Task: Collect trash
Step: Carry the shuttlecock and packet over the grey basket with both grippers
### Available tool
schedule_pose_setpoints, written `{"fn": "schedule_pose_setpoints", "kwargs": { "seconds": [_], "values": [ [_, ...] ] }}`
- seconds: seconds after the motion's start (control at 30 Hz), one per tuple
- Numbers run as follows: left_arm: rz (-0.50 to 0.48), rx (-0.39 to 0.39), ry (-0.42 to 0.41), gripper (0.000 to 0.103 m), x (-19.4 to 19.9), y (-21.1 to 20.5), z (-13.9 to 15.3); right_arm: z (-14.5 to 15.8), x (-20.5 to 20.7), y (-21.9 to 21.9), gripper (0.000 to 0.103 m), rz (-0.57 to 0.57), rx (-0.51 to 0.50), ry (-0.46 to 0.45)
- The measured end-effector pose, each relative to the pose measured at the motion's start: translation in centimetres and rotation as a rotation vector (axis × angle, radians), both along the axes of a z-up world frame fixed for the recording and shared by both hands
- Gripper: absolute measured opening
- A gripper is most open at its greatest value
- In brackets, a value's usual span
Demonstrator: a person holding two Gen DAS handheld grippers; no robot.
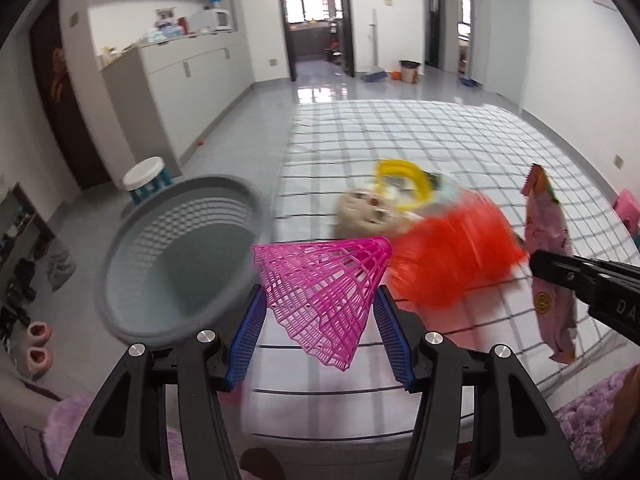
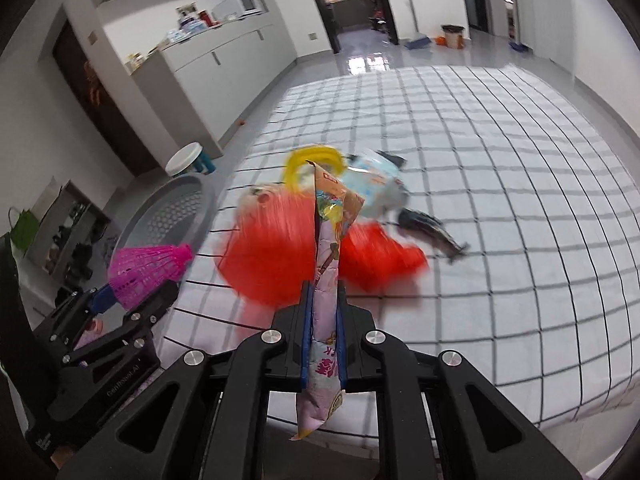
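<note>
while your left gripper [image 1: 320, 308] clamps the pink shuttlecock [image 1: 324, 292] at lower centre, mind its springy, crushable skirt. your right gripper [image 2: 323, 300] pinches the limp snack wrapper [image 2: 326, 280] mid-length; the grey basket [image 1: 180, 256] waits left.

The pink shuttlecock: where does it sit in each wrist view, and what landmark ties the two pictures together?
Left wrist view: pink shuttlecock at bottom centre, gripped between the left gripper pads.
Right wrist view: shuttlecock at left edge, mid-height, in the same gripper.
Shared landmark: grey basket beside the checked bed, just behind the shuttlecock in both.
</note>
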State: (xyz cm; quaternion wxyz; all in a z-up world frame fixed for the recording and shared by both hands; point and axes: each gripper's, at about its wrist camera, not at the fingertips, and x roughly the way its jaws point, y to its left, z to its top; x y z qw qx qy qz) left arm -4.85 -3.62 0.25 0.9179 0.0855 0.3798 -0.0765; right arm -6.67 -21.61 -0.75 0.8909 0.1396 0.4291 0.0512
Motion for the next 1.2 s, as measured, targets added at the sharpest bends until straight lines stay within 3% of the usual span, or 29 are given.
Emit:
{"fn": "schedule_pose_setpoints", "kwargs": {
  "seconds": [0.33, 0.57, 1.2],
  "values": [
    [0.165, 0.02, -0.055, 0.054, 2.2, 8.7, 2.6, 1.8, 3.7, 6.7, 0.01, 0.145, -0.035, -0.021],
    [0.222, 0.029, -0.077, 0.054, 3.5, 12.9, 3.3, 2.5, 5.9, 10.3, 0.01, 0.213, -0.044, -0.028],
    [0.311, 0.021, -0.061, 0.054, 9.0, 18.7, 3.6, 4.3, 13.8, 20.1, 0.01, 0.36, -0.094, -0.061]
  ]
}}
